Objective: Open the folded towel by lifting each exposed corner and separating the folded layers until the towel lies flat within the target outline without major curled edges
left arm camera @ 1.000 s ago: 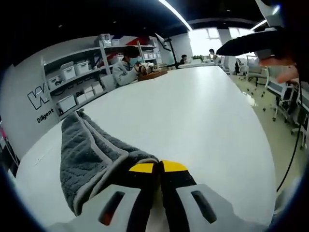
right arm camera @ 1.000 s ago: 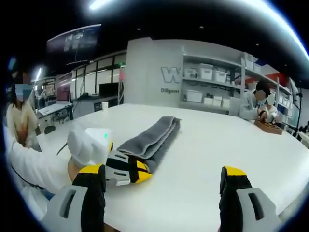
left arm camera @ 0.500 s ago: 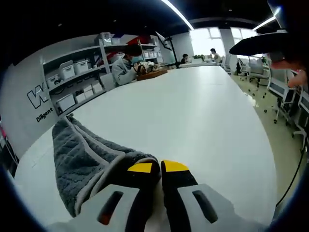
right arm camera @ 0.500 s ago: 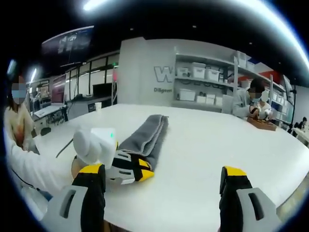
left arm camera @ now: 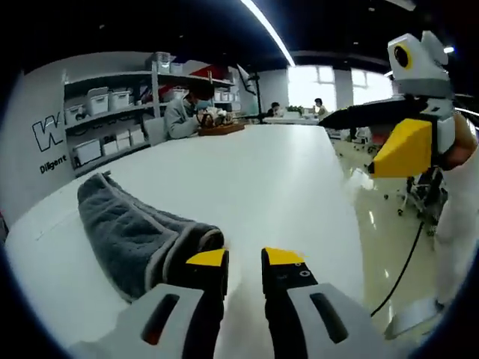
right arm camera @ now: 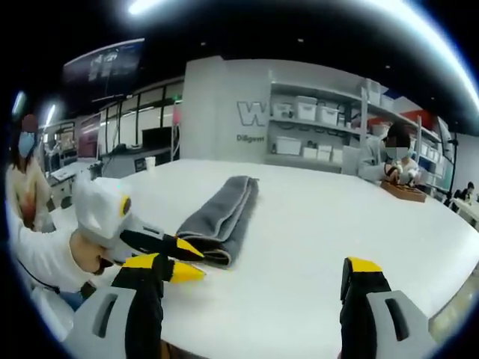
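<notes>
While the folded grey towel [right arm camera: 219, 218] lies on the white table [right arm camera: 314, 247], the left gripper [left arm camera: 243, 259] sits just beside its near end, jaws slightly parted, seemingly gripping nothing; the right gripper [right arm camera: 252, 263] gapes wide.

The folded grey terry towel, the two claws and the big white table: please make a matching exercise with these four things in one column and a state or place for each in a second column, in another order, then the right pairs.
Column 1
1. folded grey terry towel
2. left claw
3. right claw
4. big white table

Column 2
A. jaws wide apart, nothing between them
B. carries the towel
C. lies folded, held by no claw
D. jaws a little apart, just beside the towel's near end

Pairs: 1-C, 2-D, 3-A, 4-B
</notes>
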